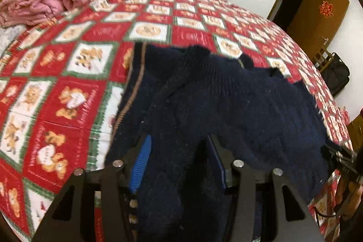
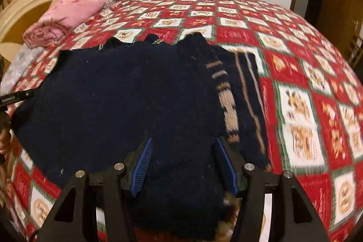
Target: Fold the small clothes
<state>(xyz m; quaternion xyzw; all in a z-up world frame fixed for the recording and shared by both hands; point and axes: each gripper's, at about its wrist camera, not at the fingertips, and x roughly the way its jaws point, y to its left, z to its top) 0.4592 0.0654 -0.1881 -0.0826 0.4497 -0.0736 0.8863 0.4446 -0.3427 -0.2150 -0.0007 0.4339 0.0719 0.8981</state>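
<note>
Two grippers over one dark sweater [image 2: 127,101], spread on the bed [image 2: 295,65]. Far left of sweater: pink bedding [image 2: 68,13] heaped near the headboard, well apart. Left of sweater's middle: left gripper [image 1: 179,151], fingers apart, blue pads clear of the knit, dark wool lying between and below but not pinched. Near that gripper, a striped hem edge [image 1: 133,92] turned up along the sweater's side. Over the sweater's near edge: right gripper [image 2: 183,155], likewise spread wide, nothing clamped, wool only underneath. Right of sweater's middle: a tan-patterned band [image 2: 229,106] and striped panel laid over the body, looking like a side or sleeve already folded inward. Beyond that, bare red-and-white quilt.

Judged step: between folds, one fold just let go, both grippers free. Shape still long and loose, so probably mid-way through. Next move likely calls for pinching two points on one edge, both layers caught together, then lifting and carrying it across evenly so the folded-in panel does not slip open.
</note>
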